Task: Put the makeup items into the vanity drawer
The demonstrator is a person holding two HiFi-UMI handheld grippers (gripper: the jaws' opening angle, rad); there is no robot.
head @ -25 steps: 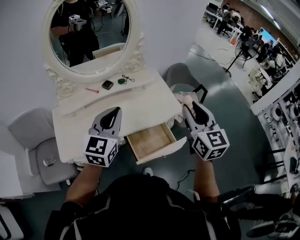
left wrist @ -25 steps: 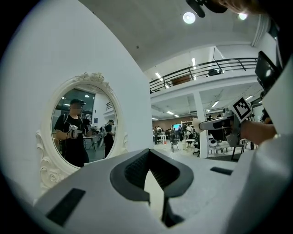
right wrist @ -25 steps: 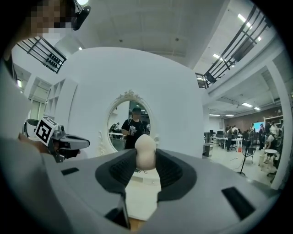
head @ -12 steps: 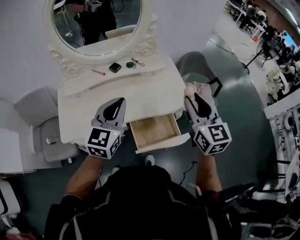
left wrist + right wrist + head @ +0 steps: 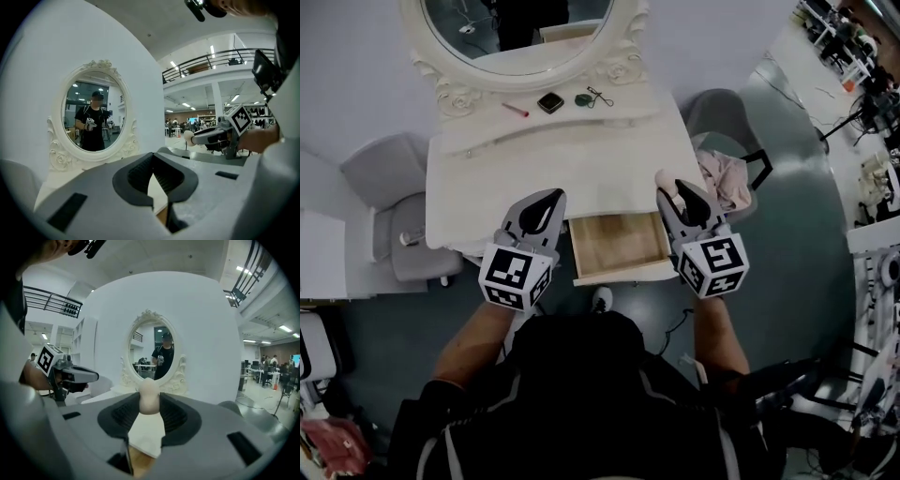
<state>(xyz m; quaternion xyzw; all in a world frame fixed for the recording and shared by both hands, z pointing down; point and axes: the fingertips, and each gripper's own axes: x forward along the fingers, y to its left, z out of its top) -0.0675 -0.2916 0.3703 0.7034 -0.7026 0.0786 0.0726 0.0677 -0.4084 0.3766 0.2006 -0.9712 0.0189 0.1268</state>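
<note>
The white vanity [image 5: 581, 164] has its wooden drawer [image 5: 614, 242] pulled open and bare inside. My right gripper [image 5: 668, 194] hovers at the drawer's right back corner, shut on a beige makeup sponge [image 5: 665, 182] [image 5: 149, 397] that sticks up between the pads. My left gripper [image 5: 551, 201] hangs just left of the drawer, shut with nothing in it [image 5: 153, 157]. On the vanity's back shelf lie a pink stick [image 5: 515, 110], a black compact [image 5: 549, 102], a green round item [image 5: 583, 98] and an eyelash curler [image 5: 601, 95].
An oval mirror [image 5: 525, 28] in an ornate white frame stands behind the shelf. A grey chair [image 5: 398, 239] is left of the vanity. Another chair with a pinkish cloth [image 5: 727, 178] is close to my right gripper.
Both grippers have come down toward the open drawer, the right one still on the sponge. The vanity and mirror have slid up in the head view.
</note>
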